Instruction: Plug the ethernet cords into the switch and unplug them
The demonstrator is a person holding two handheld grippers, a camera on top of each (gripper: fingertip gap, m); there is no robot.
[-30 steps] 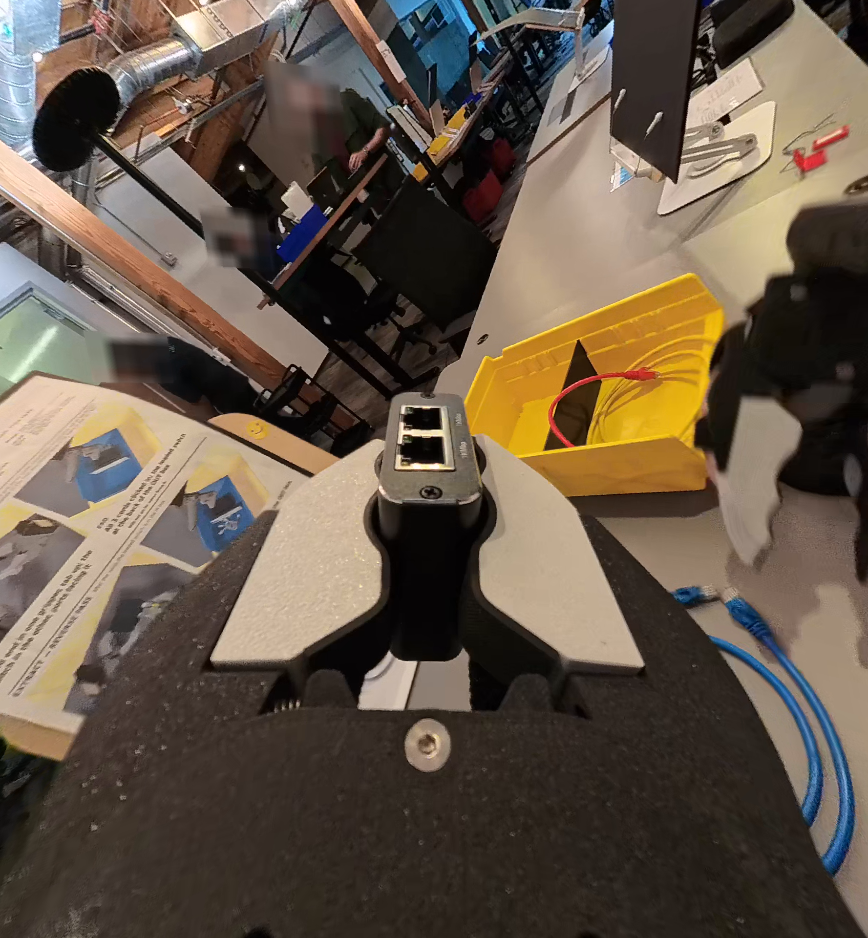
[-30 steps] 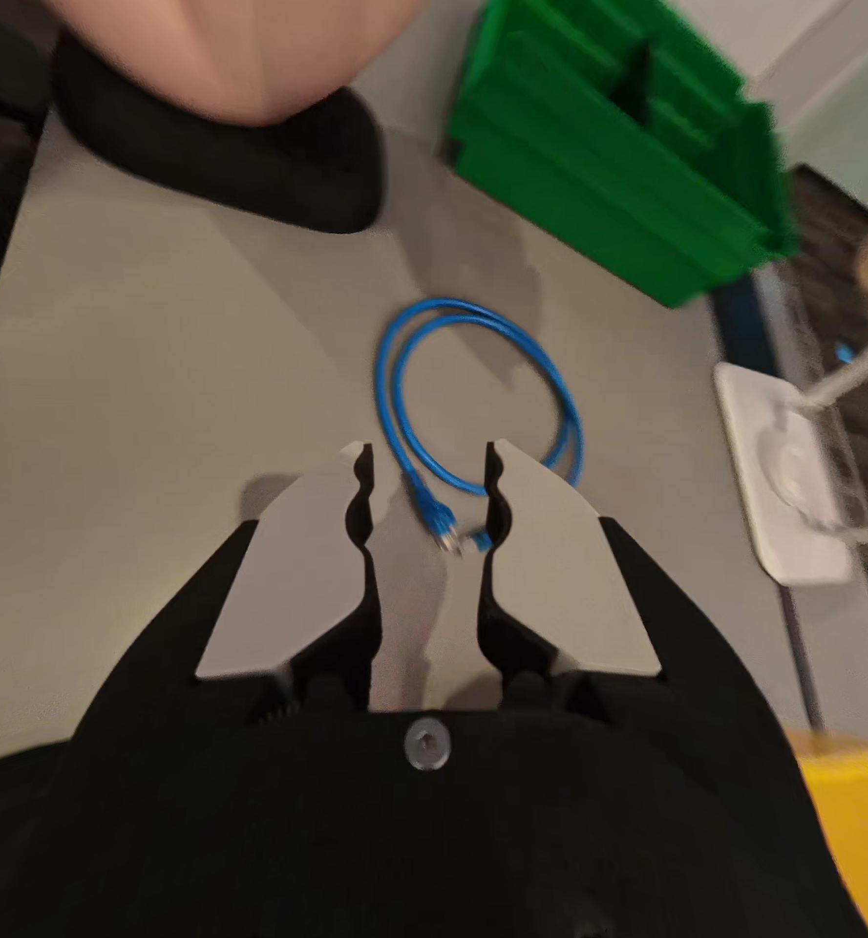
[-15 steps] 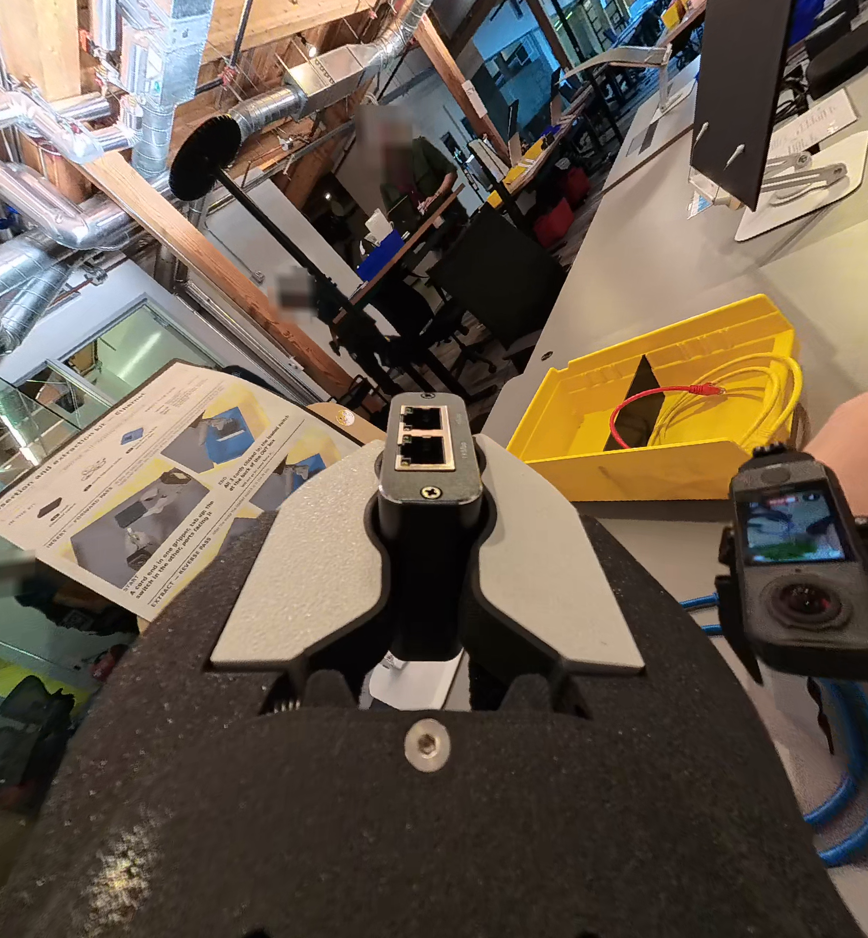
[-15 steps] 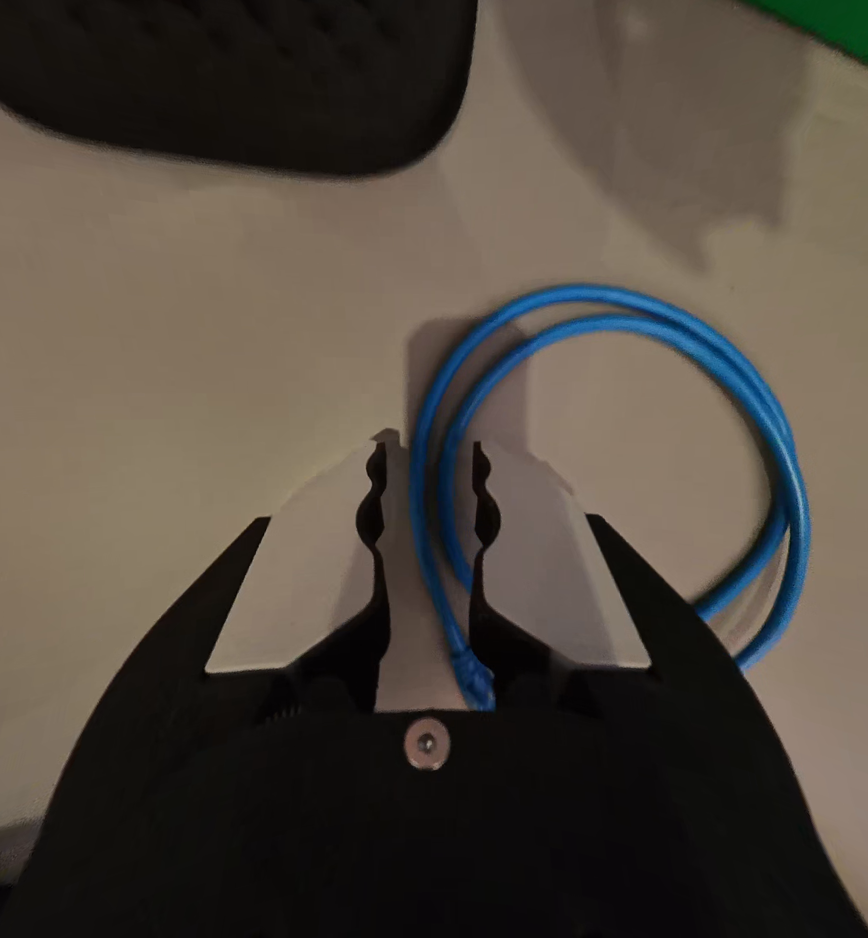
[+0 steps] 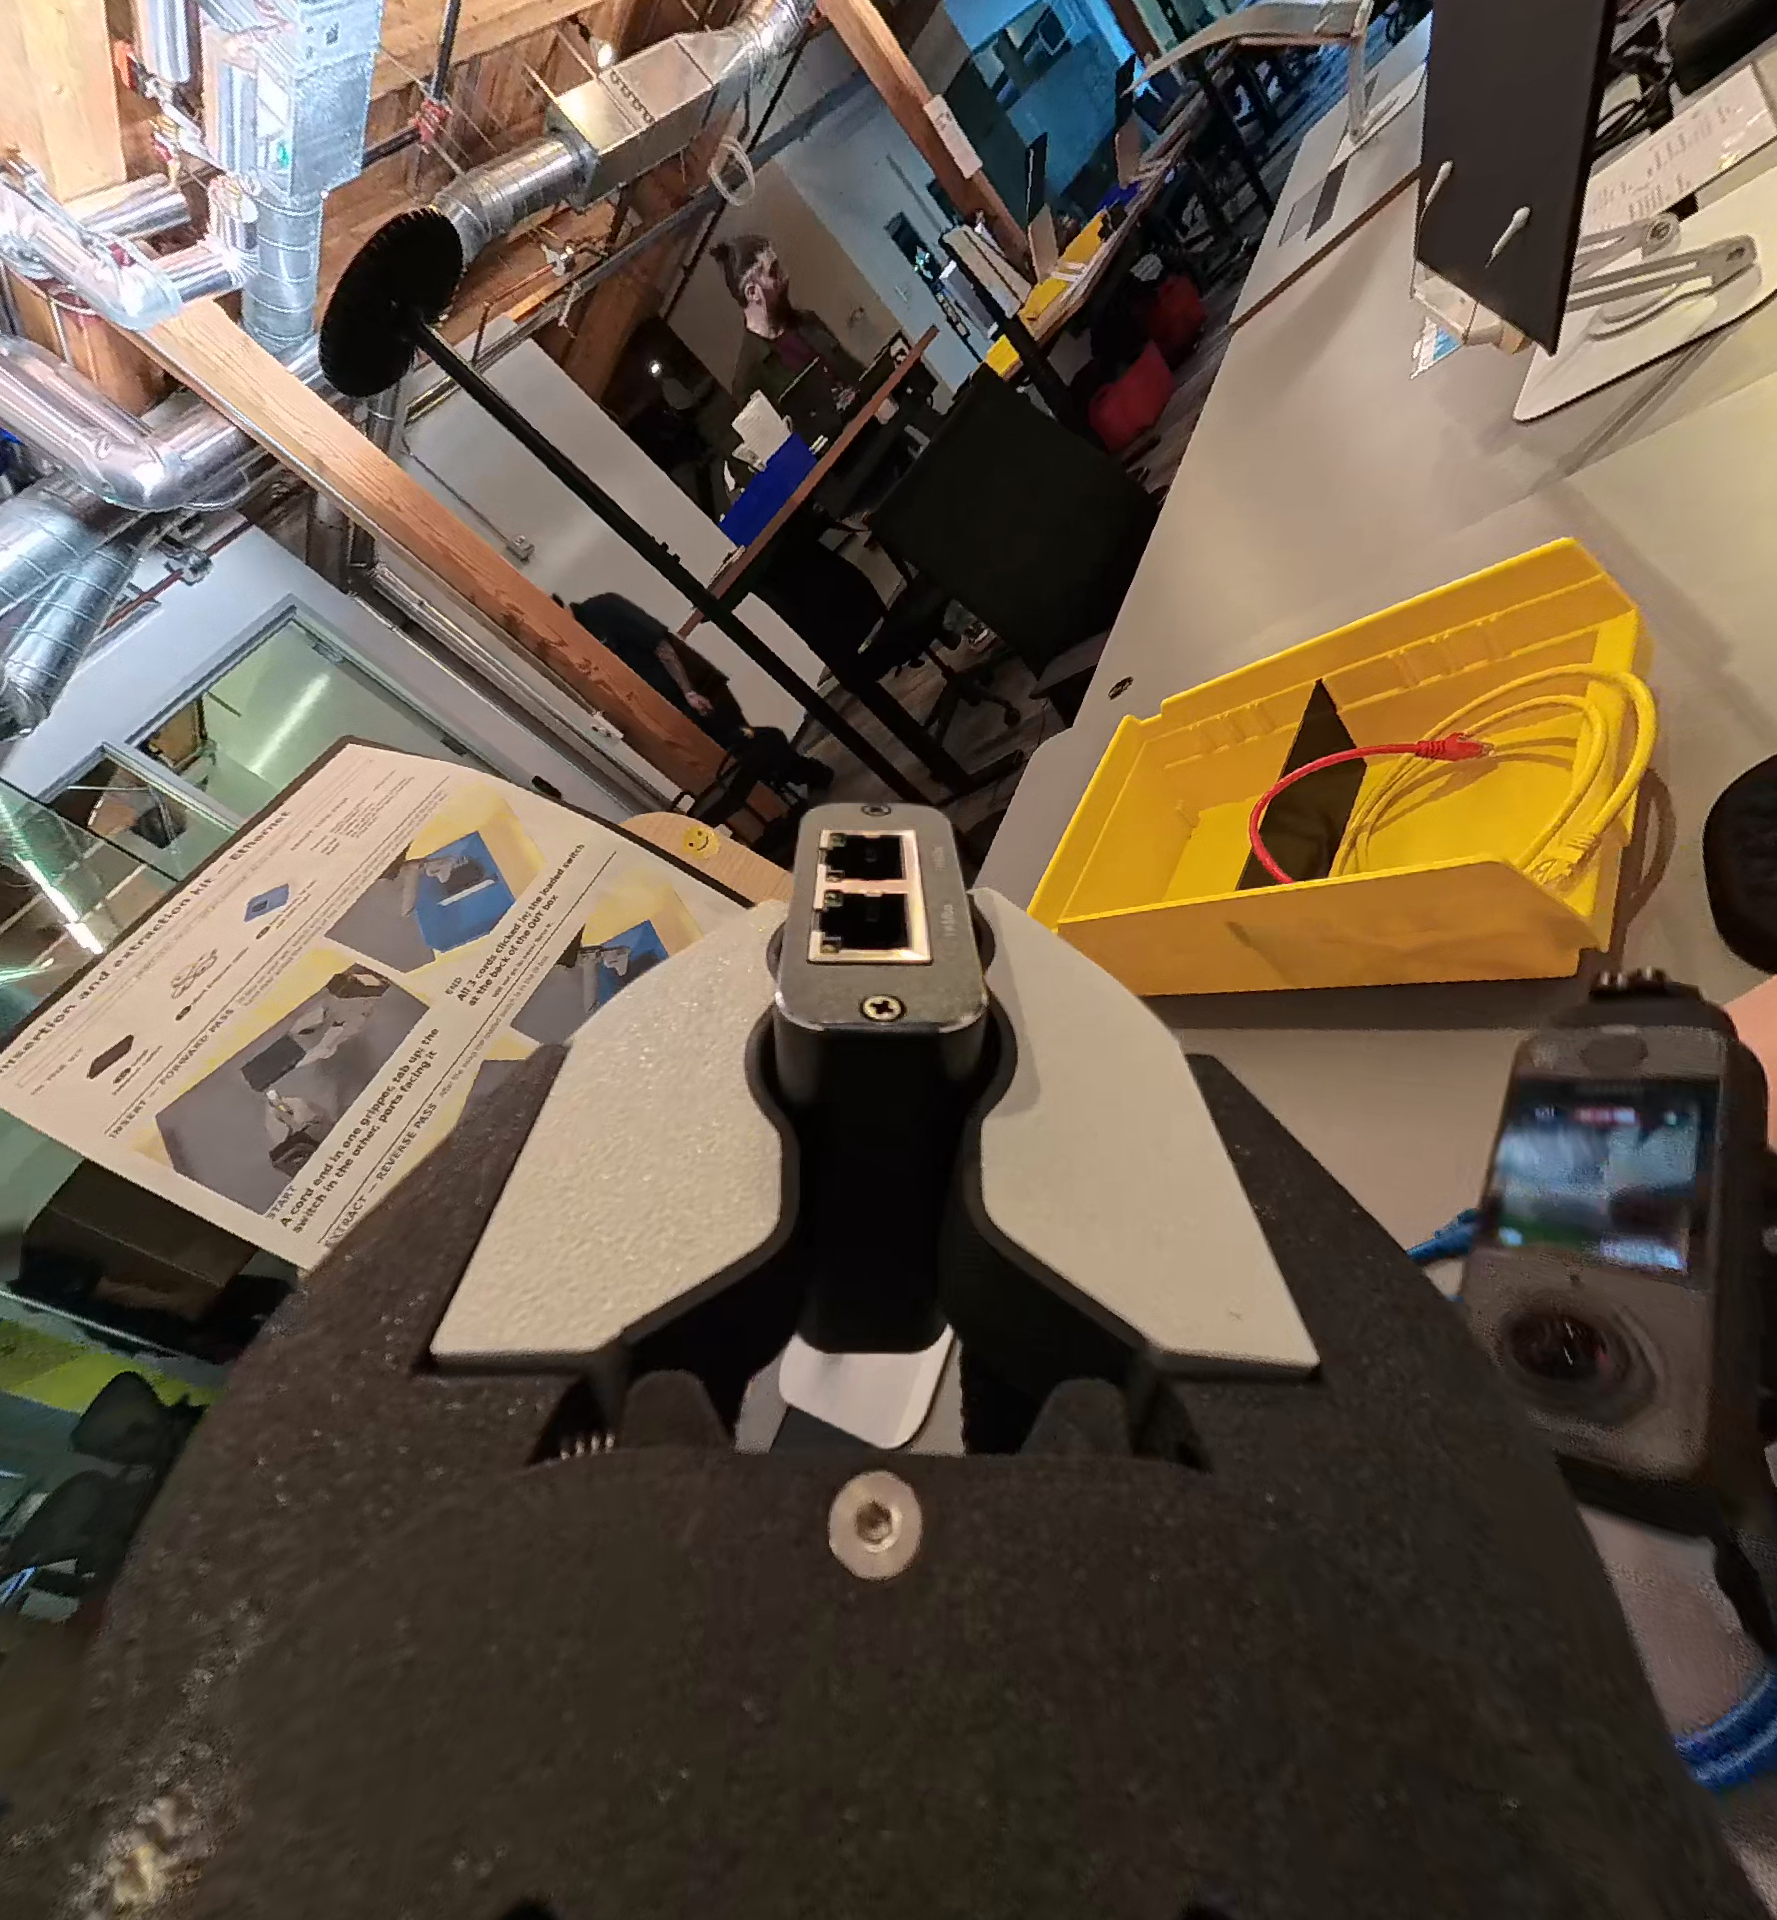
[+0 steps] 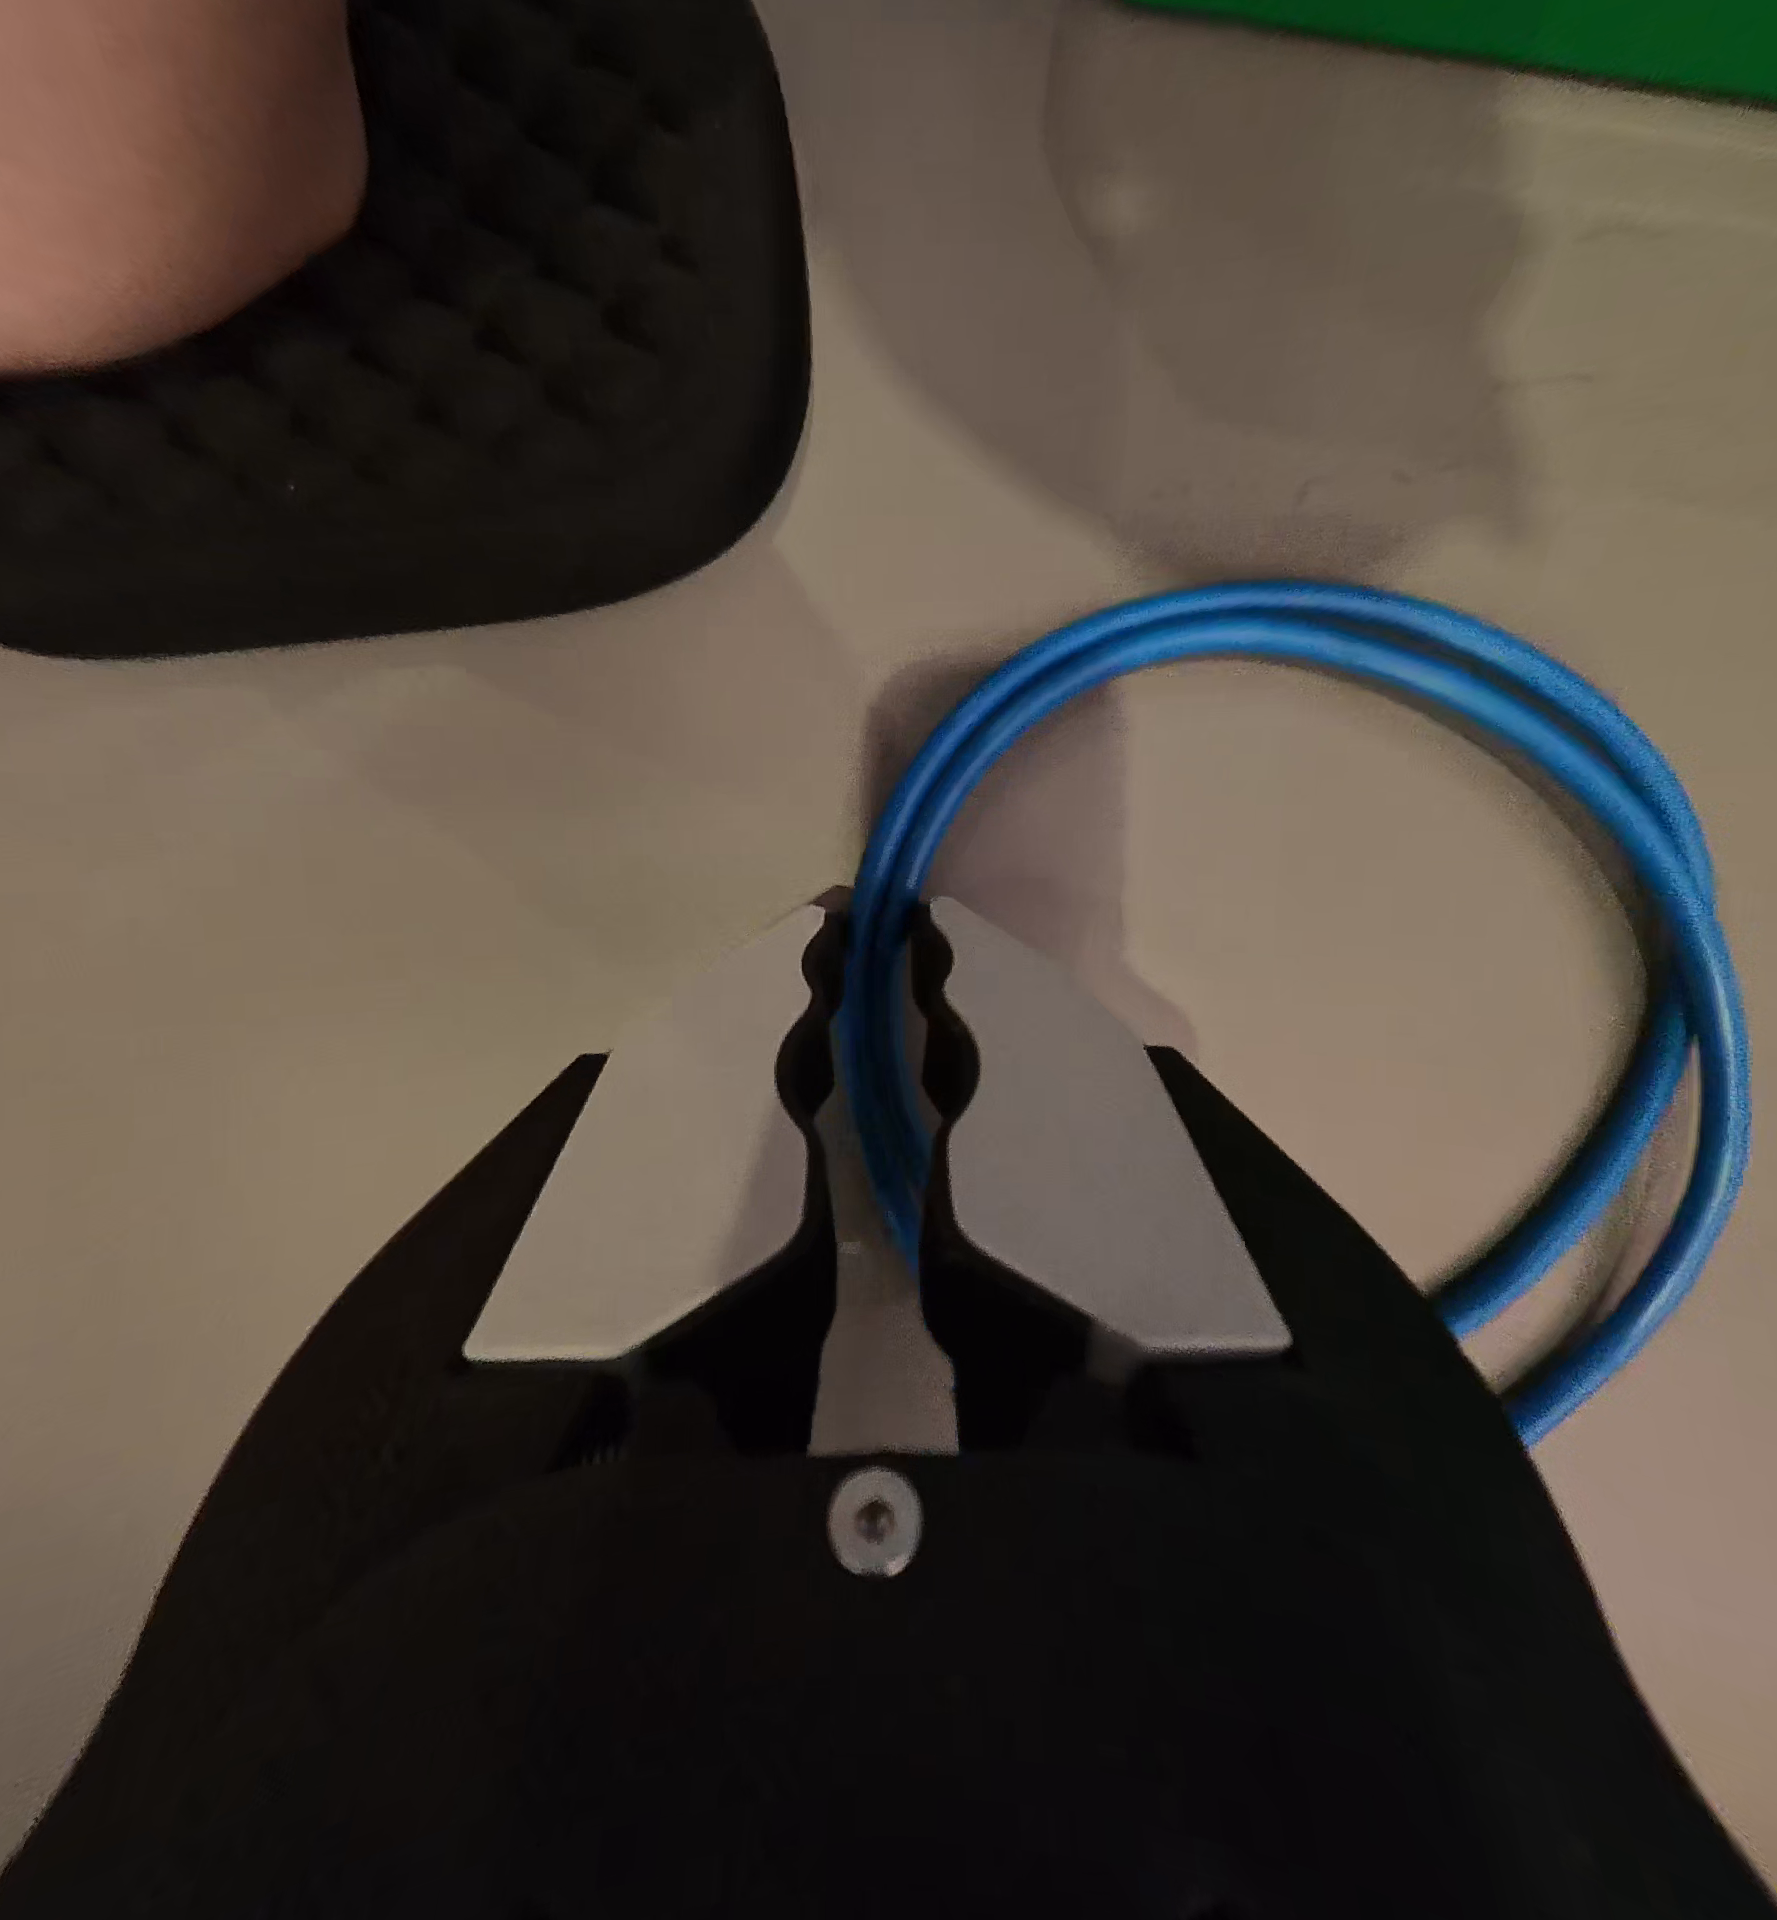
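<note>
Each gripper has a broad black body with a grainy, matte surface and one silver hex-socket screw (image 5: 873,1524) set at its middle. Two flat, pale grey finger plates (image 5: 645,1174) with angled outer edges sit on black jaws whose inner faces are scalloped. The right gripper (image 6: 879,914) matches the left gripper (image 5: 879,1023).

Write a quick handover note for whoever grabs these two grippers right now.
Left gripper: shut on the switch, held off the table, both visible ports empty and facing away from the camera.
Right gripper: down at the table, jaws narrowed around two strands of the blue cord; its plug is hidden, and a firm grip is unclear.
Yellow cord and red cord lie in the yellow bin.
Done: switch picked up.
Left: all plugging and unplugging.
</note>
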